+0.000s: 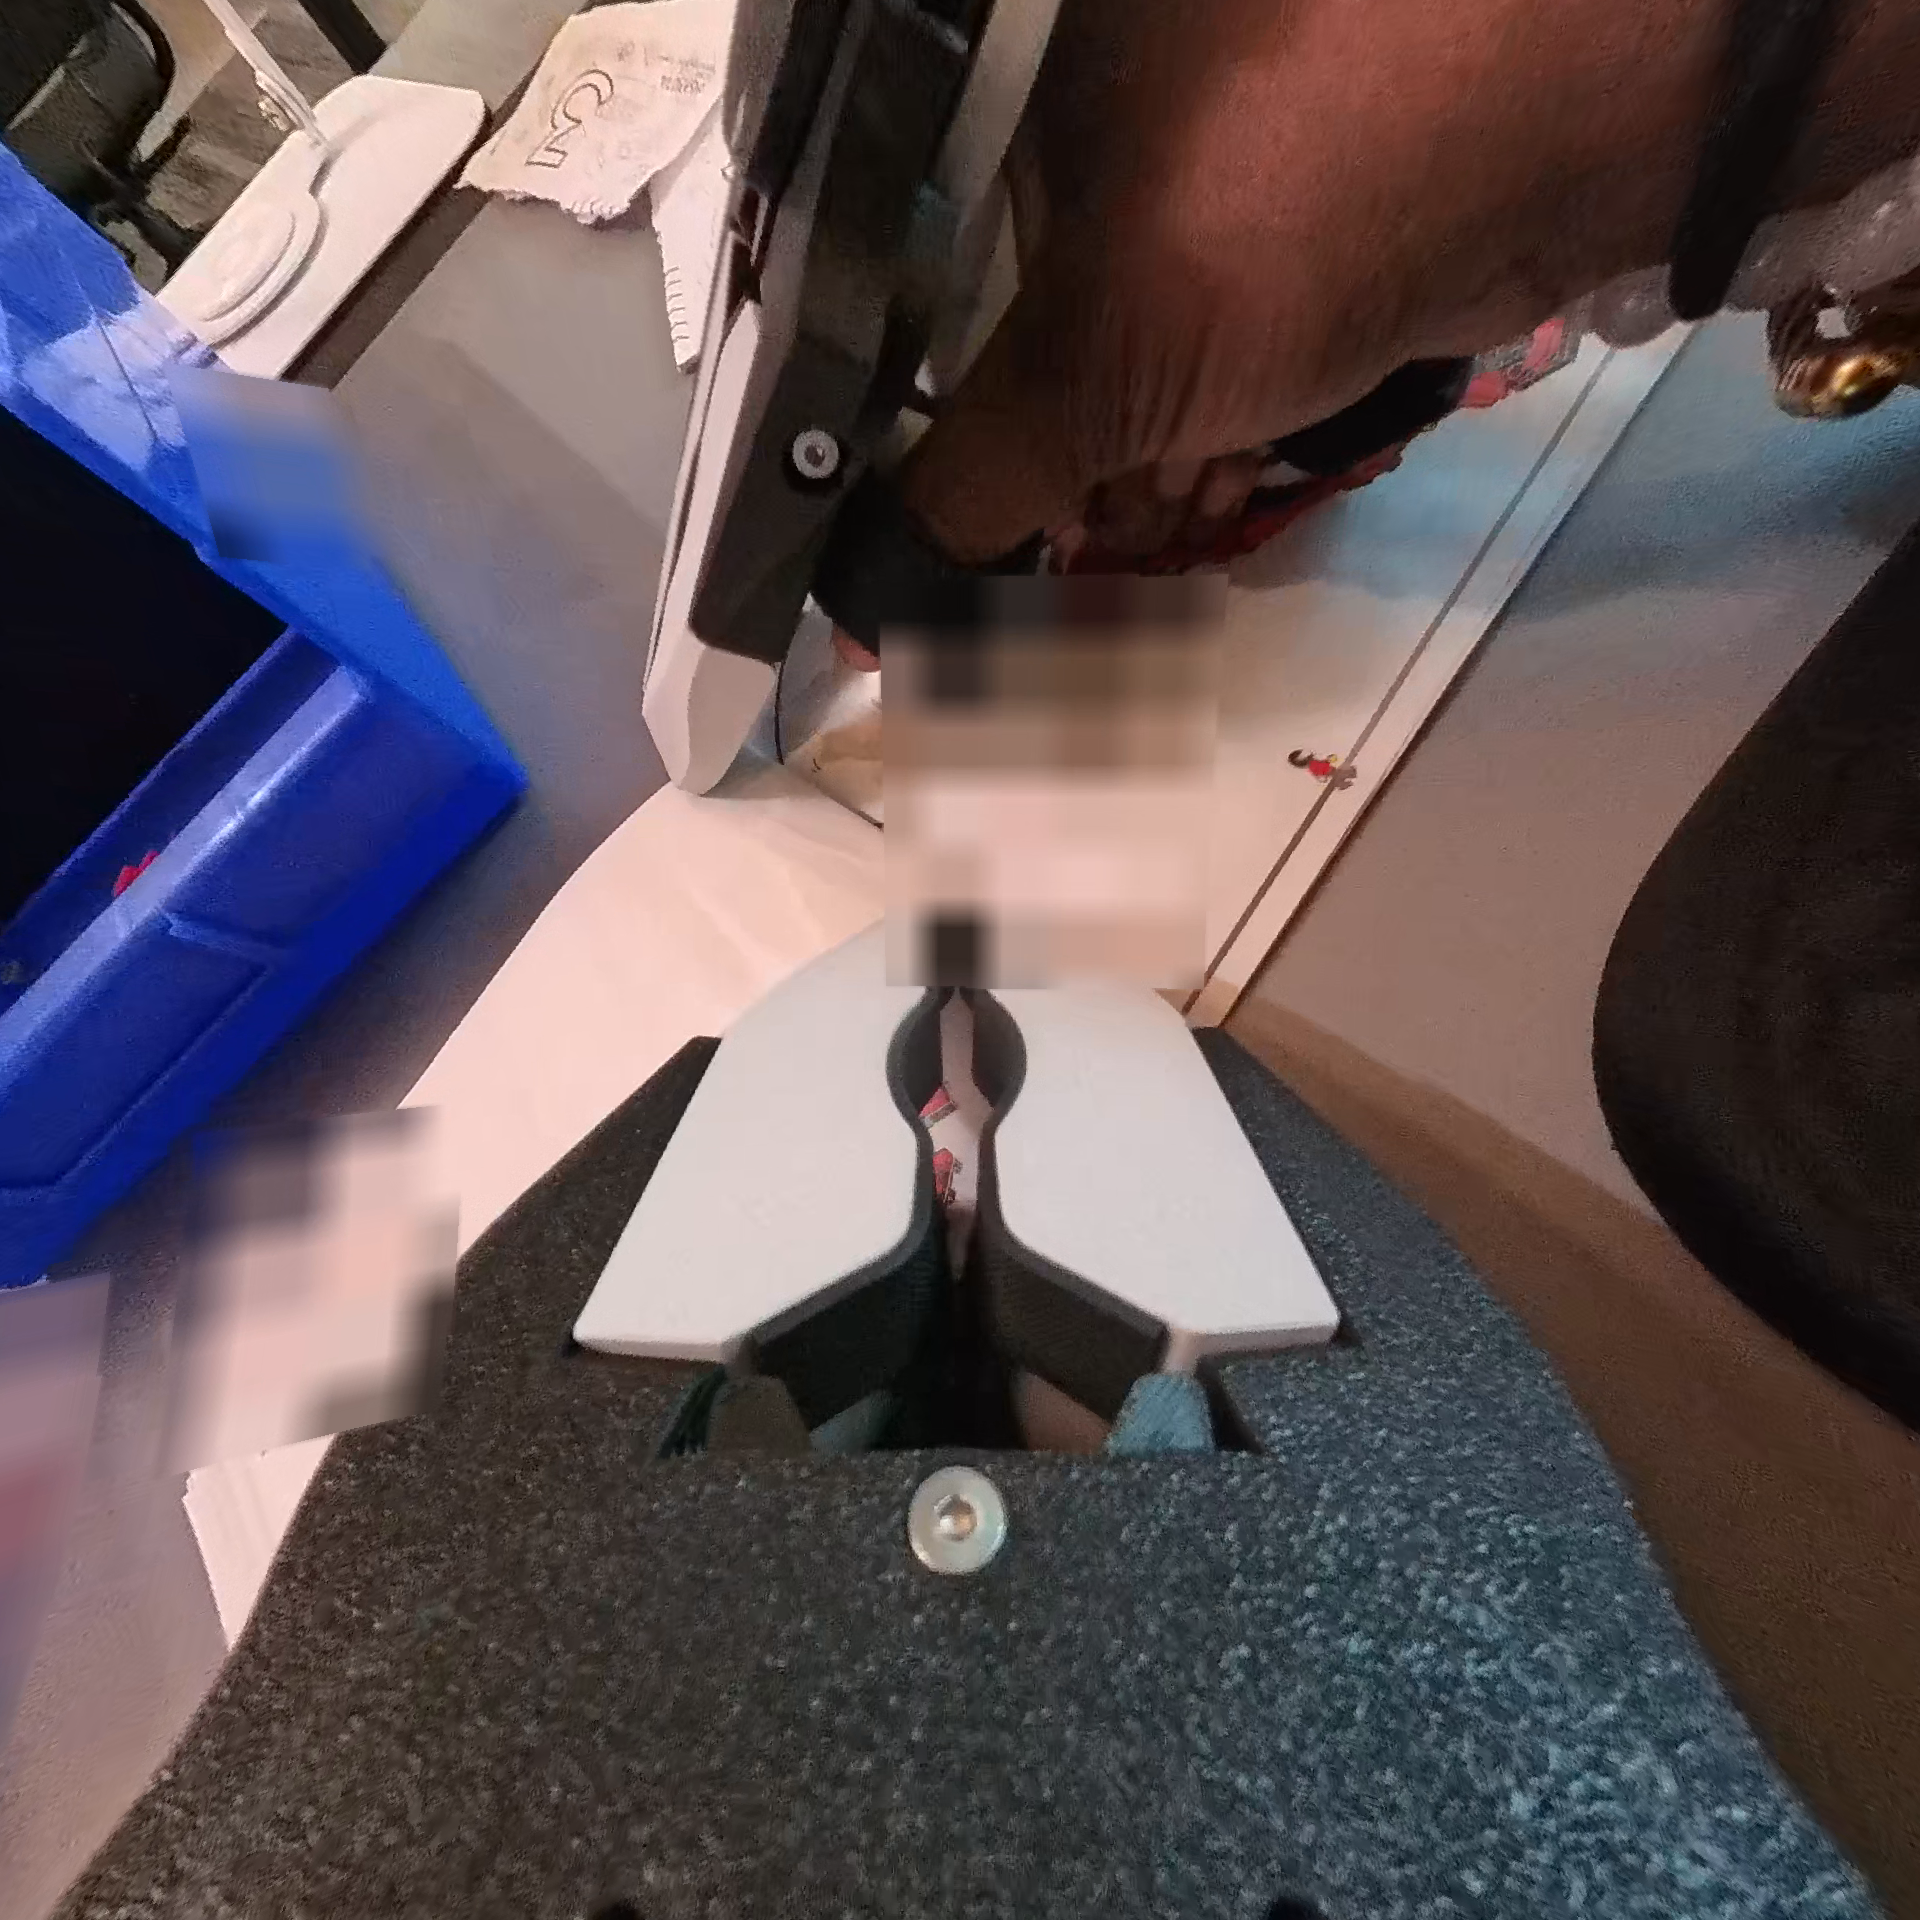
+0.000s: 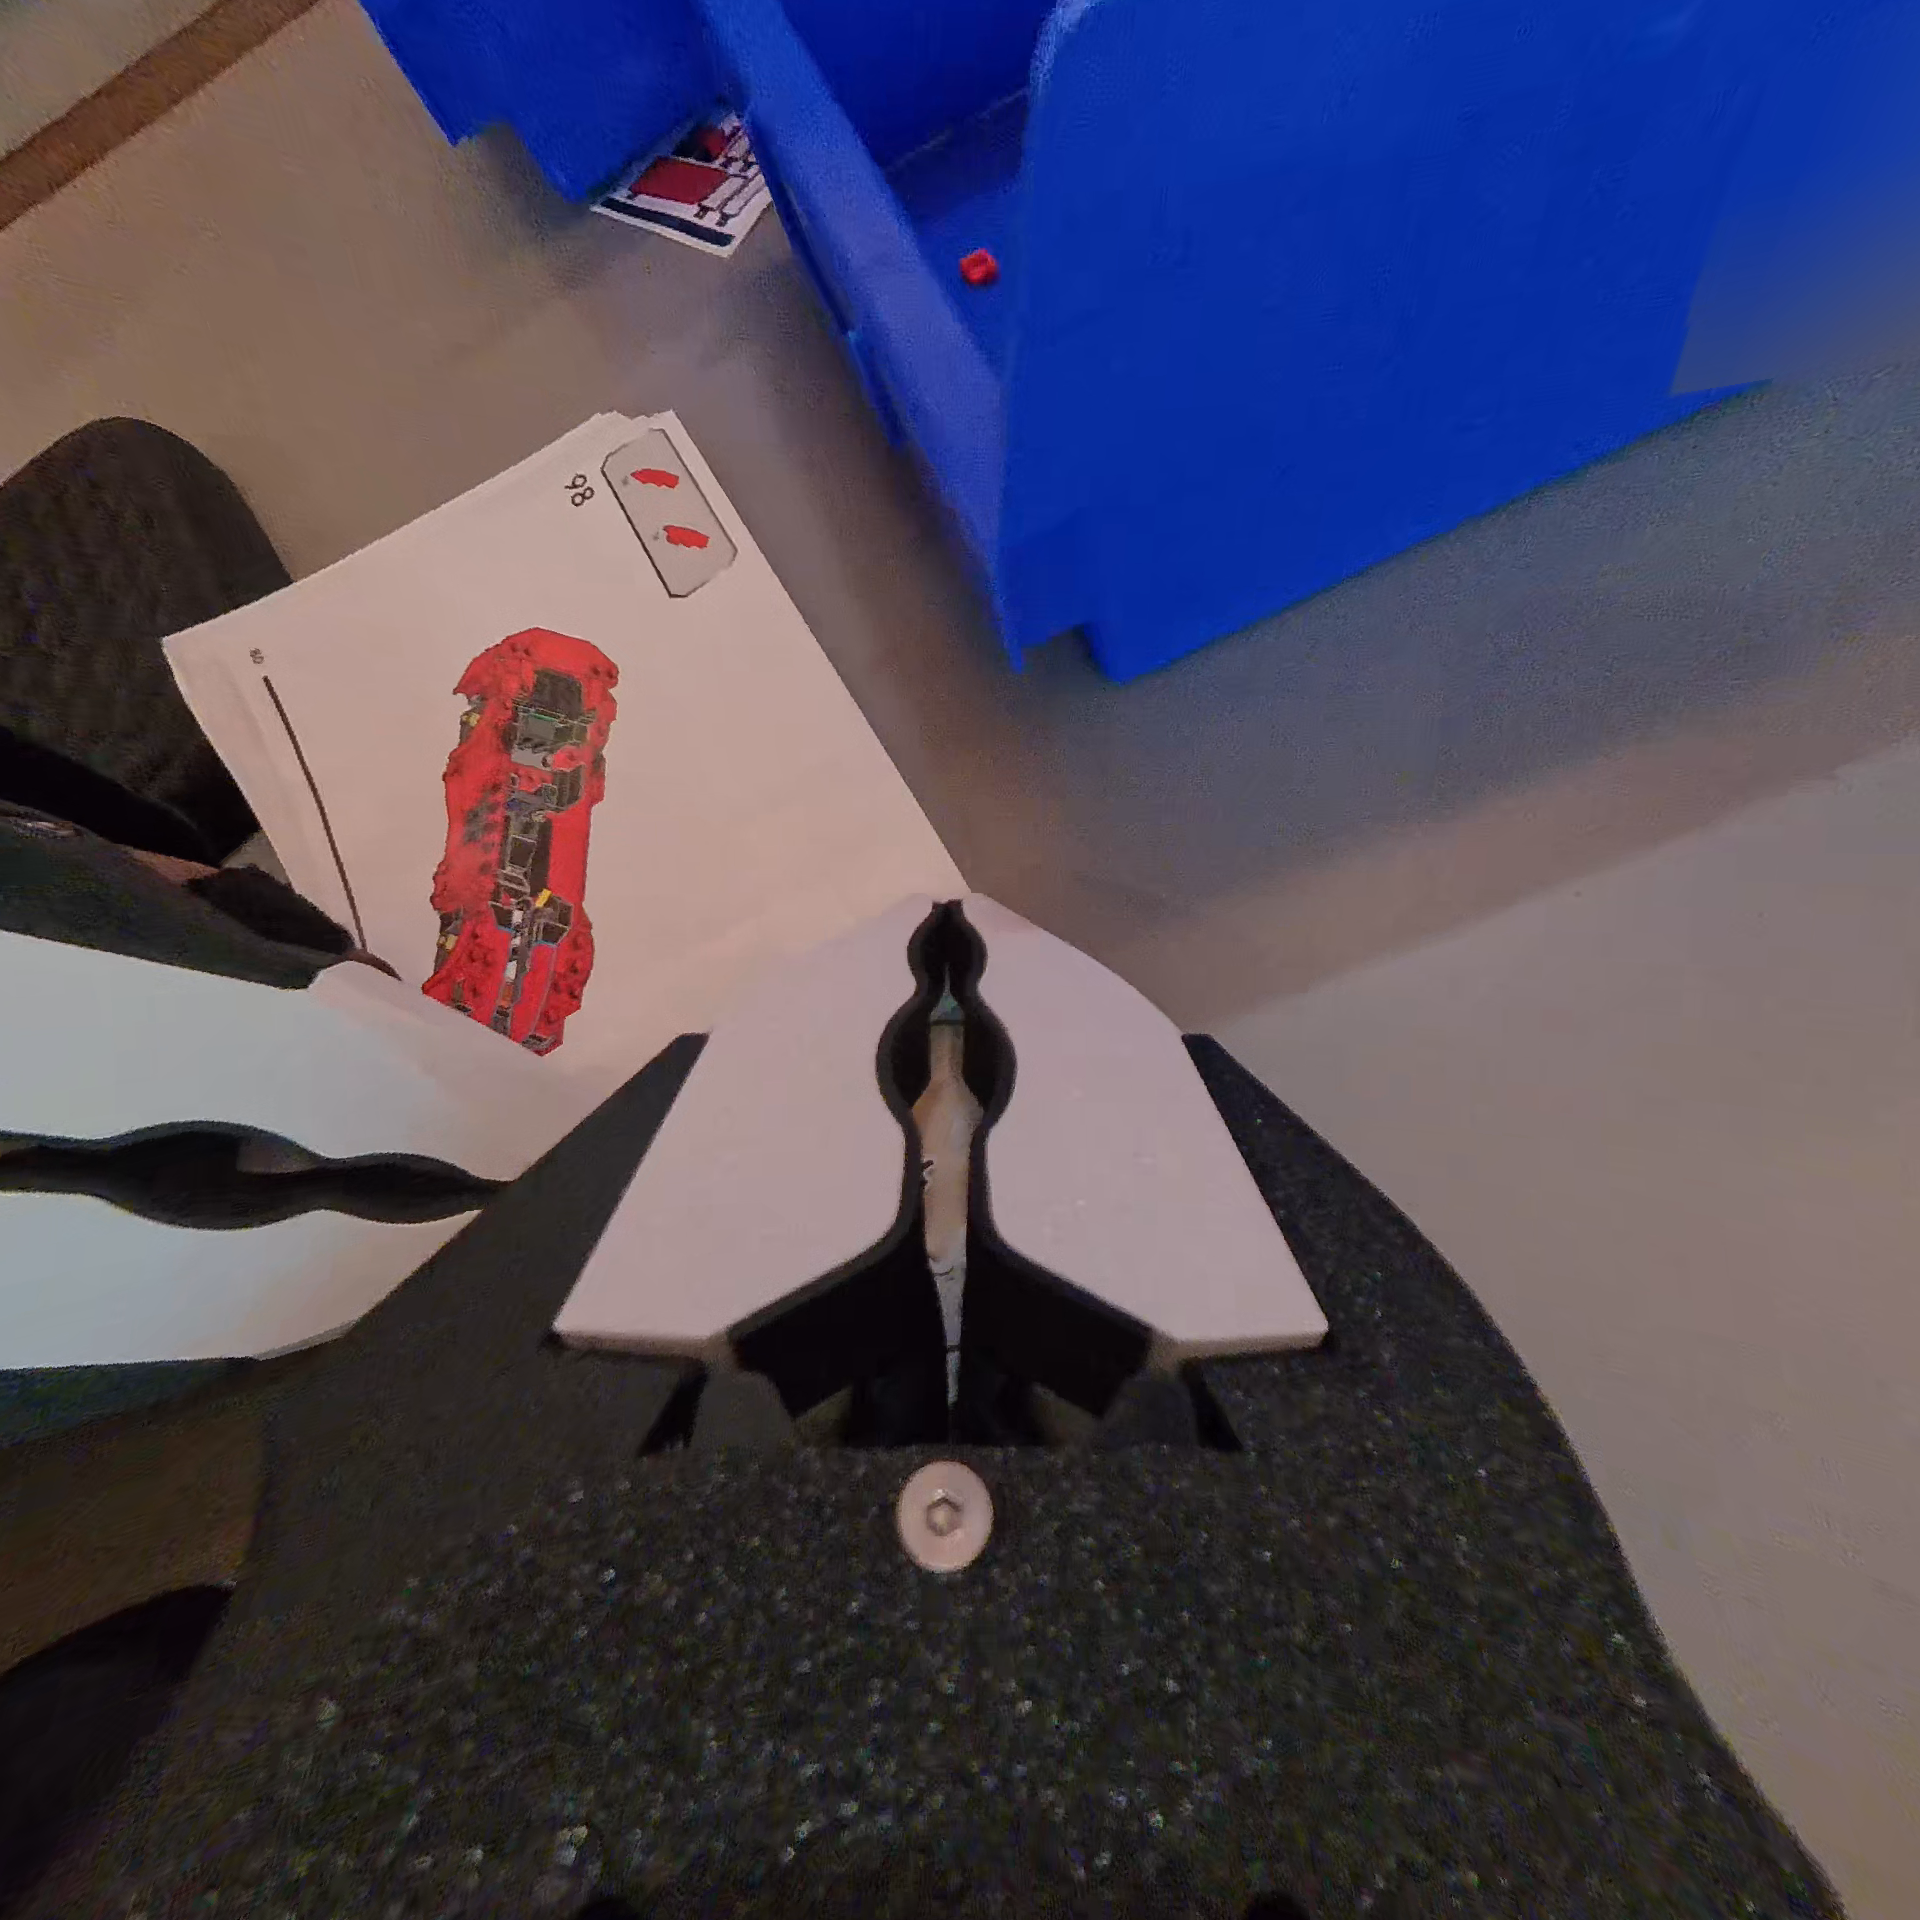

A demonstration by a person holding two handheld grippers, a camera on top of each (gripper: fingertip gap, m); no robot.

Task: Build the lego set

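Note:
The open instruction booklet (image 2: 582, 779) lies on the grey table and shows a red car model. My right gripper (image 2: 948, 914) is shut, its tips at the booklet's right edge; pale paper shows through the slit between its jaws. It also shows in the left wrist view (image 1: 748, 748), held by a hand (image 1: 1299, 260) and pointing down at the white page. My left gripper (image 1: 951, 997) is shut over the booklet (image 1: 675, 935), its tips under a mosaic patch; red print shows through its slit. It also lies at the left of the right wrist view (image 2: 457, 1184). I cannot tell whether either gripper pinches a page.
Blue bins (image 2: 1351, 312) stand past the booklet, with one small red brick (image 2: 978, 268) inside. A sticker sheet (image 2: 691, 192) lies beside them. One blue bin (image 1: 260, 831) is at the left. A tiny red piece (image 1: 1314, 767) lies on the table. A dark chair (image 1: 1766, 935) is at the right. There is about 7 centimetres between the tips of the two grippers.

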